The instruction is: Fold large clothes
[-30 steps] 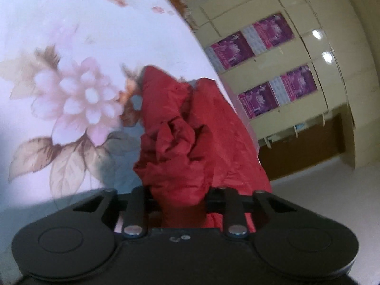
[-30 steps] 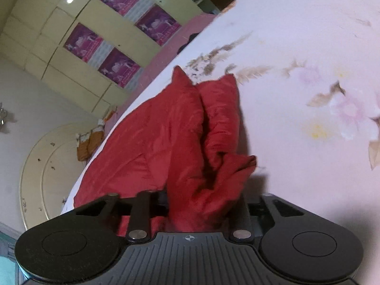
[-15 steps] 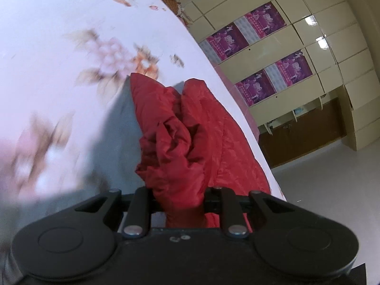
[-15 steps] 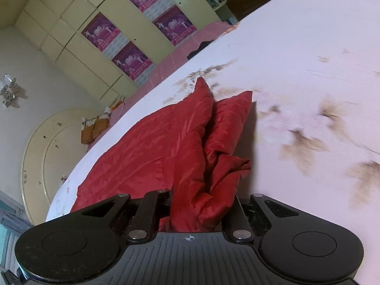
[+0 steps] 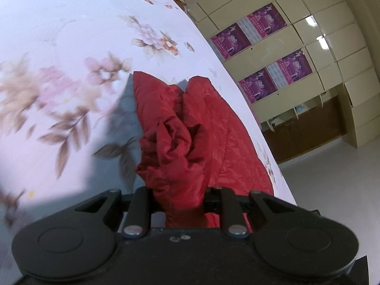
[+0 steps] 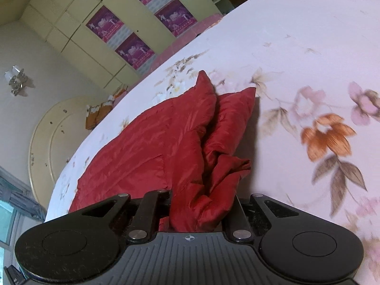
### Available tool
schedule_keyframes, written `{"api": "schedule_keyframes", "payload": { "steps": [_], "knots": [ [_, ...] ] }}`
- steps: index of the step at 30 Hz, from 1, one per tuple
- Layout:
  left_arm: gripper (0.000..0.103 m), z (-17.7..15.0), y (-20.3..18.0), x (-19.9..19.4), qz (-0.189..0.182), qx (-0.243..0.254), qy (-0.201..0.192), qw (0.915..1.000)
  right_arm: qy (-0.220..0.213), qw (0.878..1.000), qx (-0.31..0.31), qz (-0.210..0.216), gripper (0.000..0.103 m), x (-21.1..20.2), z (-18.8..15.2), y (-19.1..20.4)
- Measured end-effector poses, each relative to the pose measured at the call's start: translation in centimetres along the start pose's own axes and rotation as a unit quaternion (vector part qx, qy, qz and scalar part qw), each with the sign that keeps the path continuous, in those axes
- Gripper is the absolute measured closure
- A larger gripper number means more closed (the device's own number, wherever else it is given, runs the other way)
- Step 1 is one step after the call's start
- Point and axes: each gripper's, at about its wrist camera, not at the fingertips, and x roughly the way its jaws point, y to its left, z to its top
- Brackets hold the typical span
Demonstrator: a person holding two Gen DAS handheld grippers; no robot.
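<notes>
A large red quilted garment (image 5: 190,128) lies on a bed with a pale floral sheet (image 5: 71,47). My left gripper (image 5: 180,199) is shut on a bunched edge of the garment, and the cloth hides its fingertips. In the right wrist view the same red garment (image 6: 147,142) spreads to the left over the floral sheet (image 6: 320,59). My right gripper (image 6: 201,211) is shut on another bunched edge, with fingertips buried in the fabric. Both held edges stand up in folded ridges ahead of the grippers.
A cream wardrobe wall with purple posters (image 5: 273,54) stands beyond the bed, and it also shows in the right wrist view (image 6: 133,28). A curved cream headboard (image 6: 54,130) is at the left. The bed edge (image 5: 273,156) drops to a pale floor at the right.
Both grippers have carried the held red edges across the bed; the floral print slid past beneath them. Both grips stayed shut on the cloth.
</notes>
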Motion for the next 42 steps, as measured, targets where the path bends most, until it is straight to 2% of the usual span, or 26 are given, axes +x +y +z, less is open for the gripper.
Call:
{"api": "schedule_keyframes", "payload": {
  "steps": [4,8,13,15,16,17,19,20,21,22,25,26,27,28,29,32,38,40,42],
  "knots": [
    [0.084,-1.3,0.8,-1.9,0.002,0.002,-0.006,1.0,0.002,1.0,-0.007,0.006,0.089,-1.5,-1.0,0.0],
    [0.082,-2.0,1.6,-2.1,0.005,0.006,-0.006,0.9999,0.013,1.0,0.0,0.006,0.089,-1.2,-1.7,-1.4],
    [0.074,-2.3,2.4,-1.6,-0.001,-0.021,-0.01,0.9997,0.017,1.0,0.025,0.007,0.089,-0.2,-2.2,-2.9],
    [0.07,-2.2,1.7,-1.6,0.009,-0.002,-0.01,0.9999,0.018,0.999,0.029,0.007,0.087,-0.2,-2.1,-3.2],
    [0.068,-2.1,1.6,-1.7,0.014,0.003,-0.009,0.9998,0.017,0.999,0.029,0.006,0.084,-0.4,-2.1,-3.3],
    [0.064,-2.0,1.4,-1.8,0.017,-0.001,-0.007,0.9998,0.016,0.999,0.031,0.006,0.075,-0.6,-2.1,-3.4],
    [0.046,-1.9,1.4,-2.5,0.013,-0.017,-0.007,0.9998,0.003,1.0,0.028,-0.012,0.057,-1.7,-1.8,-3.7],
    [0.033,-1.9,1.5,-3.0,0.011,-0.02,-0.011,0.9997,-0.009,0.999,0.026,-0.023,0.046,-2.4,-1.9,-3.4],
    [0.023,-2.0,1.5,-3.6,0.015,-0.021,-0.017,0.9995,-0.023,0.999,0.021,-0.039,0.04,-3.3,-1.9,-3.5],
    [0.022,-2.2,1.5,-4.3,0.016,-0.019,-0.024,0.9994,-0.038,0.998,0.015,-0.057,0.038,-4.2,-1.8,-3.7],
    [0.022,-3.1,2.2,-5.4,0.013,-0.015,-0.019,0.9996,-0.069,0.994,0.025,-0.076,0.038,-7.0,-1.8,-4.6],
    [0.023,-3.4,2.4,-5.8,0.01,-0.015,-0.02,0.9996,-0.08,0.993,0.026,-0.083,0.046,-7.9,-1.8,-4.6],
    [0.024,-3.6,2.6,-6.2,0.007,-0.016,-0.021,0.9996,-0.089,0.992,0.024,-0.087,0.058,-8.8,-2.0,-4.4],
    [0.024,-3.9,2.7,-6.5,0.006,-0.017,-0.02,0.9996,-0.088,0.992,0.02,-0.09,0.085,-9.4,-2.0,-4.1],
    [0.024,-3.9,2.7,-6.7,0.004,-0.016,-0.02,0.9997,-0.09,0.992,0.015,-0.09,0.096,-9.9,-2.1,-3.6],
    [0.025,-3.5,3.1,-6.2,0.001,-0.025,-0.03,0.9992,-0.094,0.993,-0.03,-0.067,0.099,-10.0,-2.8,-0.1],
    [0.035,-1.3,3.4,-3.7,-0.005,-0.033,-0.031,0.999,-0.029,0.992,-0.12,-0.007,0.099,-5.1,-4.7,8.7],
    [0.048,-0.6,3.4,-2.8,0.001,-0.033,-0.028,0.9991,-0.008,0.989,-0.147,0.007,0.099,-2.9,-5.7,11.4],
    [0.077,0.0,3.5,-2.0,-0.009,-0.037,-0.017,0.9991,0.009,0.986,-0.167,0.01,0.099,-0.9,-6.7,13.3]
  ]
}}
